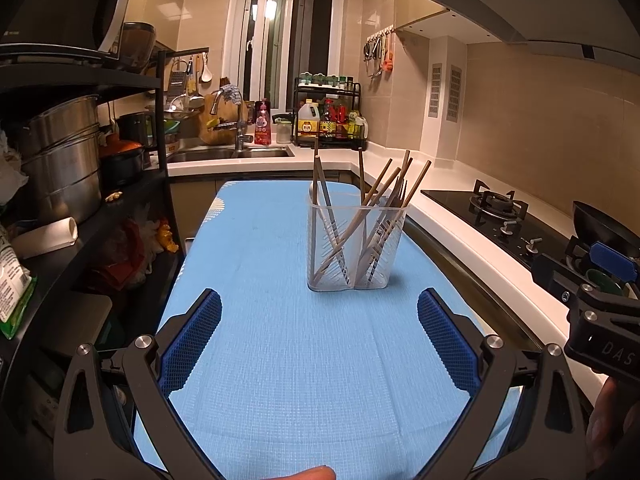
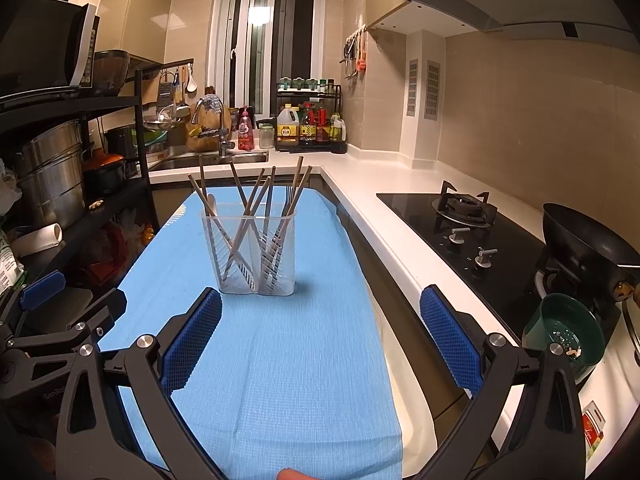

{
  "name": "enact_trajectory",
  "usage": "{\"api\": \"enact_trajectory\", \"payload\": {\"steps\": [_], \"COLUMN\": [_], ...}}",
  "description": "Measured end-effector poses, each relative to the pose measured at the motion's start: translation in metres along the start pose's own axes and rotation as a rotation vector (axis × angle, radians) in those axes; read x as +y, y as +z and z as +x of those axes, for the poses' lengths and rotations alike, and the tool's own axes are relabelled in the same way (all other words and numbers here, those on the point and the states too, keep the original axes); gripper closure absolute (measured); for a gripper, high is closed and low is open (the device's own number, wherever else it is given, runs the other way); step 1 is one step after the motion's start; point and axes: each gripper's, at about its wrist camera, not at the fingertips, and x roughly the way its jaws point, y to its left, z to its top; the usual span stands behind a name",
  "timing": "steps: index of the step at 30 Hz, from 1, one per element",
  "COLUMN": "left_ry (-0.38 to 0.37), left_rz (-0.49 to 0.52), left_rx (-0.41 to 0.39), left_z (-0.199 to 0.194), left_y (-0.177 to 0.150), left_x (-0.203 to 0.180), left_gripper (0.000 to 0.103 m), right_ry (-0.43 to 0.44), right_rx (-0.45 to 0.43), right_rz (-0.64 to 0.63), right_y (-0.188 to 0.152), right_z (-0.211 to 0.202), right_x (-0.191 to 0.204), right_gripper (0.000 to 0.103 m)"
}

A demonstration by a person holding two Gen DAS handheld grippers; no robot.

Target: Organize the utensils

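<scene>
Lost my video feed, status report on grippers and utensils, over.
Left gripper open, empty. Right gripper open, empty. Chopsticks and fork upright in clear holder on blue mat. Nothing in the way.

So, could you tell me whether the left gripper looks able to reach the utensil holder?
Probably yes: the left gripper is open, and only bare blue cloth lies before the utensil holder.

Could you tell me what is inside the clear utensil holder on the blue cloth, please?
The clear utensil holder holds wooden chopsticks, a fork and a pale spoon. Overlapping sticks hide whatever else lies low inside.
</scene>
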Motion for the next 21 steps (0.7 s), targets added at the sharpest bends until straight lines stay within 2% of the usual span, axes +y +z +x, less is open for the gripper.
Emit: {"api": "enact_trajectory", "payload": {"steps": [16, 21], "left_ry": [-0.018, 0.001], "left_rz": [0.001, 0.007], "left_rx": [-0.009, 0.005], "left_z": [-0.0025, 0.0001], "left_y": [0.002, 0.0022], "left_x": [0.0022, 0.0015], "left_gripper": [0.007, 0.008], "right_ry": [0.002, 0.002], "right_rx": [0.004, 0.008], "right_rz": [-0.002, -0.003], "right_y": [-0.0006, -0.0021], "right_z": [0.0005, -0.0002], "right_x": [0.0001, 0.0011], "right_gripper": [0.005, 0.005]}}
